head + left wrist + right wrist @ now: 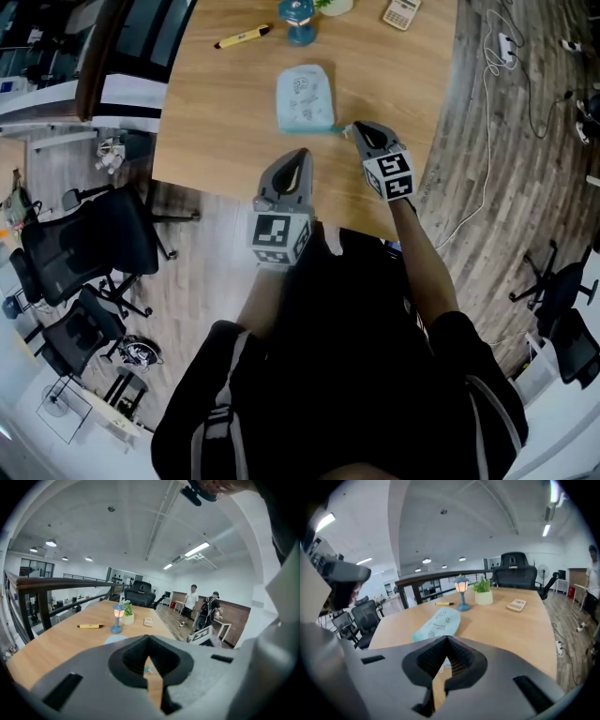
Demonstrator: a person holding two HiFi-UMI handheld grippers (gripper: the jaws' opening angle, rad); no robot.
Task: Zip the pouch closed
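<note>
While the pouch (305, 98) lies flat on the bench (216, 122), the right claw (356, 130) sits just beside its near corner, the left claw (298, 157) farther back. Left gripper view: jaws together, holding nothing. Right gripper view: jaws together, pouch ahead-left.

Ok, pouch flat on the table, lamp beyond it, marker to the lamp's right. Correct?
No. The marker lies to the left of the lamp, not its right; the head view shows it. The pouch does lie flat on the table, with the lamp beyond it.
</note>
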